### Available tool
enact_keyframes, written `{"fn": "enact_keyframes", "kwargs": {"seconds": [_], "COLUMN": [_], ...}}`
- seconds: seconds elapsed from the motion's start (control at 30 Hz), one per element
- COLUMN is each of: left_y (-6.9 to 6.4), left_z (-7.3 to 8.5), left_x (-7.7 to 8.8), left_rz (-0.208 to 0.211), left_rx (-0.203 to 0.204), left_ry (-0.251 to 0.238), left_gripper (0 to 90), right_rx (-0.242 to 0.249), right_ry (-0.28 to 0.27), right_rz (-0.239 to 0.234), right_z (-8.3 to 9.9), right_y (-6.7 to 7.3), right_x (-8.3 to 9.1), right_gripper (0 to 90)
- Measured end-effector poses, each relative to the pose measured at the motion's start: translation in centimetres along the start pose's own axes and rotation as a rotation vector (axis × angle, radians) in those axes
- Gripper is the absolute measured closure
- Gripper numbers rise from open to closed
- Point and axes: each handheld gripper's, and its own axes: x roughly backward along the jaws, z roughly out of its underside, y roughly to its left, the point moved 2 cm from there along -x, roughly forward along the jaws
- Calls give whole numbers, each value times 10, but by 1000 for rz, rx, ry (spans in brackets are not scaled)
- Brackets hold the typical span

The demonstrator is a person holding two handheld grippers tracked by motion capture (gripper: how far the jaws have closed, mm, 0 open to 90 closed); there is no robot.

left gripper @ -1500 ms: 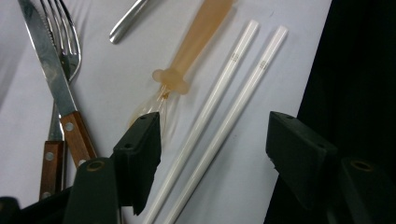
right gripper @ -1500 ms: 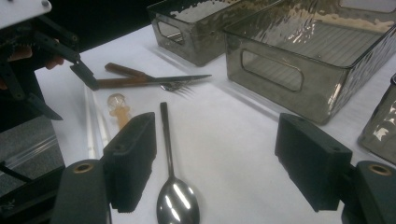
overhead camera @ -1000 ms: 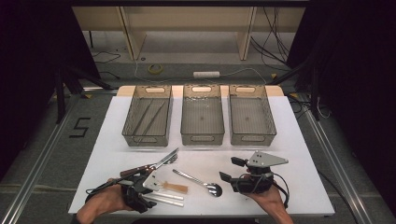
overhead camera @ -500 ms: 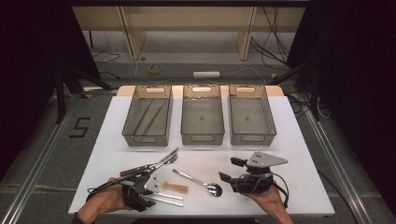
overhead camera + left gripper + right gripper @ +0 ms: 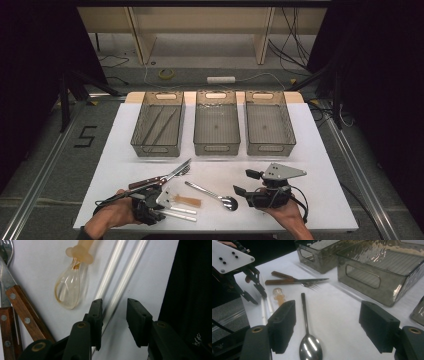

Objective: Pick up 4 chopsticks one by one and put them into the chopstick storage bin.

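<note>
A: What is my left claw (image 5: 159, 204) on?

B: Two clear plastic chopsticks (image 5: 117, 280); thin, see-through rods lying side by side at the near left of the table (image 5: 320, 165), just beside a clear plastic spoon (image 5: 68, 288) with an amber tint and a peach-coloured handle. In the left gripper view I see one rod running between the jaws; the other passes just beside the left jaw; the jaws have just been closing, yet a gap shows on both sides of the rod, so I call the claw open, not gripping.

A: And my right claw (image 5: 332, 327)?

B: Wide open, holding nothing; the bowl of a metal spoon (image 5: 310, 347) lies on the table between its jaws.

A: The rest of the table?

B: White and flat; a wood-handled knife (image 5: 162, 178) and a fork (image 5: 184, 171) lie crossed past the chopsticks; three smoky see-through bins stand in a row at the far side, the left bin (image 5: 145, 145) with long thin sticks inside.

A: The room?

B: Dark at both sides; grey floor beyond the table with cables, a roll of yellow tape (image 5: 166, 74), and a "5" (image 5: 86, 136) marked at the left.
</note>
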Motion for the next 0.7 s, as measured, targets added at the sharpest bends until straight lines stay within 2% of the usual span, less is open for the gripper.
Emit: {"fn": "enact_keyframes", "kwargs": {"seconds": [0.27, 0.43, 0.7], "left_y": [-1, -1, -2], "left_z": [-1, -4, -4], "left_x": [-1, -1, -1], "left_rz": [23, 23, 34], "left_rx": [-17, -45, -78], "left_ry": [9, 32, 31], "left_gripper": [721, 733, 762], "right_rx": [-4, 1, 4], "right_ry": [5, 7, 9], "right_rz": [-5, -7, -8], "right_z": [0, 0, 0], "right_y": [0, 0, 2], "right_x": [-1, -1, -1], "right_gripper": [309, 310, 312]}}
